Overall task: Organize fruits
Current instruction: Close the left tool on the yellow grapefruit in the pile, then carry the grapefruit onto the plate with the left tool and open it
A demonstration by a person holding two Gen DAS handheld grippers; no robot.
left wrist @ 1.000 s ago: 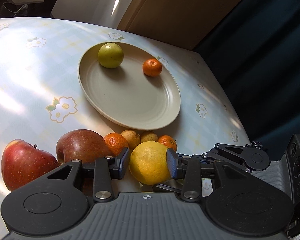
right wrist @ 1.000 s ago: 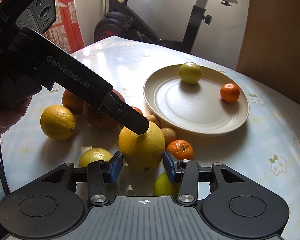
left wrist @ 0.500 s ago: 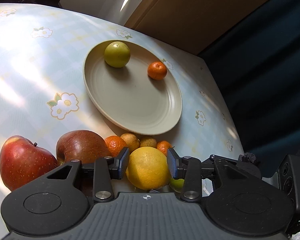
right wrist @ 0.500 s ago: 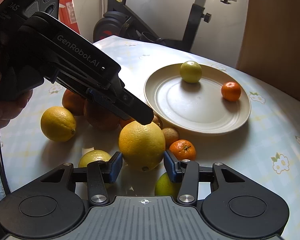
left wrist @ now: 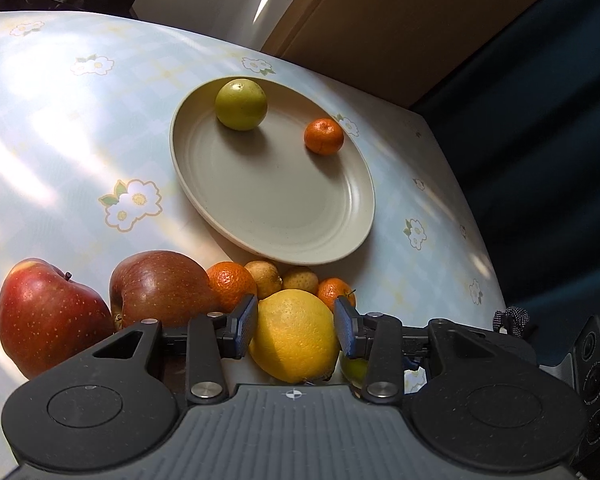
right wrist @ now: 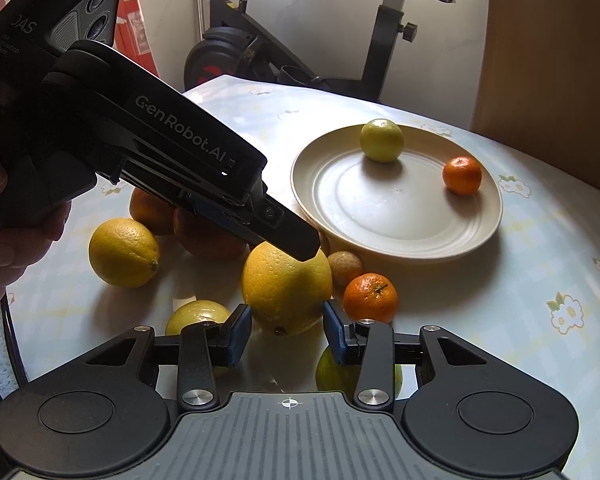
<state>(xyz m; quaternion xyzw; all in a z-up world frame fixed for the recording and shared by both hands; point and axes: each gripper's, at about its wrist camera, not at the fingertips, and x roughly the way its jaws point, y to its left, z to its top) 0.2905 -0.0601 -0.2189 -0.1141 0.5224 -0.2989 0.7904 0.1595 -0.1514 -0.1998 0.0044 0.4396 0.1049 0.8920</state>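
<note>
1. Two red apples [left wrist: 52,316] left of the left gripper [left wrist: 296,326] appear only in its view.
2. Left gripper, angled downward, clamps the yellow orange [left wrist: 296,336].
3. Right gripper [right wrist: 286,330] gapes slightly, empty, orange just ahead.

"genrobot.ai" and "jas" stand on the left gripper [right wrist: 296,246] body.

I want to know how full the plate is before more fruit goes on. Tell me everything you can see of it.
The plate is round, shallow and beige with a matte, ceramic-like look and faint concentric rings. It lies flat on the flowered tablecloth, beyond the cluster of loose fruit. It holds only a green fruit near its far rim and a small mandarin towards its right edge, apart from each other; most of its surface is bare.
</note>
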